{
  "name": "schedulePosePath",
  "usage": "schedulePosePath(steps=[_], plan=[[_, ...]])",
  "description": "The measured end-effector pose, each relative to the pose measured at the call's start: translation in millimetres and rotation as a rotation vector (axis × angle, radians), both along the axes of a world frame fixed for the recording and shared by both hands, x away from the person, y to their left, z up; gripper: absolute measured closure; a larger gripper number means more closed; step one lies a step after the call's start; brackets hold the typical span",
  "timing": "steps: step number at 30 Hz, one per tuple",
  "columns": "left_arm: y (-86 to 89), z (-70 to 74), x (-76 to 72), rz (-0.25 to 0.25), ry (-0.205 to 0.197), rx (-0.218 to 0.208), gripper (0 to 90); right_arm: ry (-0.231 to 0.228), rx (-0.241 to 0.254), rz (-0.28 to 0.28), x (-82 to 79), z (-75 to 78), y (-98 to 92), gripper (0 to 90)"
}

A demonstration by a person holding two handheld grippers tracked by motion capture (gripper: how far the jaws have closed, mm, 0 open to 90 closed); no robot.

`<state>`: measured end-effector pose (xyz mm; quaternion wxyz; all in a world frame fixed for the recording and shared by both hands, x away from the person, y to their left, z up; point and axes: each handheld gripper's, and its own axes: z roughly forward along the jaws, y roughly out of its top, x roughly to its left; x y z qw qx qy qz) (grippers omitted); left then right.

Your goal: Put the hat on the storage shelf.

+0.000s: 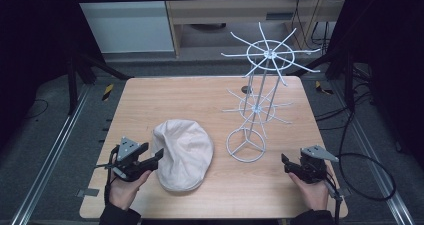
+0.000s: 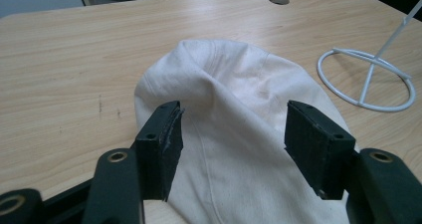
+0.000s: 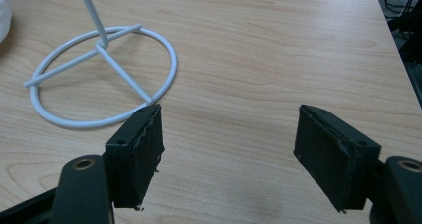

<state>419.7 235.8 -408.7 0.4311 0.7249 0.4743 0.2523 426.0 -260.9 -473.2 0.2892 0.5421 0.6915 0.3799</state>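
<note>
A cream fabric cap lies flat on the wooden table, toward its front. My left gripper is at the cap's left edge, held in a hand. In the left gripper view the cap spreads wider than the gap, and my left gripper stands open over its near end, a jaw on each side of a raised fold. A white wire rack with two spoked wheels stands right of the cap. My right gripper rests open over bare wood, near the rack's ring base.
The rack's ring base sits close to the cap's right side. A small round hole marks the tabletop behind the rack. Black frame posts and cables flank the table, and its right edge is near my right gripper.
</note>
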Motion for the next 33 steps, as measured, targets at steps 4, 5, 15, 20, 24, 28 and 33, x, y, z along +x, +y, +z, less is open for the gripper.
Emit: schedulePosePath(steps=[4, 5, 15, 20, 24, 28, 33], plan=[[-9.3, 1.7, 7.4, 0.004, 0.001, 0.016, 39.2, 0.0, 0.007, -0.005, -0.1, 0.3, -1.4, 27.5], [-10.7, 1.7, 8.4, 0.005, 0.004, 0.023, 39.1, -0.001, 0.004, -0.008, -0.1, 0.4, -1.8, 27.5], [-26.6, -5.3, 20.5, 0.027, 0.029, 0.072, 36.8, 0.007, -0.002, -0.003, 0.4, 0.1, -1.2, 27.5], [-36.6, -15.5, 28.2, 0.027, 0.052, 0.103, 35.2, 0.008, -0.002, -0.004, 0.6, 0.2, -2.1, 27.5], [-40.3, -23.7, 33.1, 0.029, 0.081, 0.114, 34.1, 0.013, -0.003, -0.004, 1.0, -0.1, -2.4, 27.5], [-41.8, -30.0, 36.6, 0.029, 0.101, 0.134, 33.8, 0.023, -0.016, 0.0, 2.1, -1.1, -2.1, 27.3], [-41.0, -32.3, 38.9, 0.031, 0.113, 0.123, 34.8, 0.028, -0.02, 0.005, 2.6, -1.7, -1.6, 27.3]])
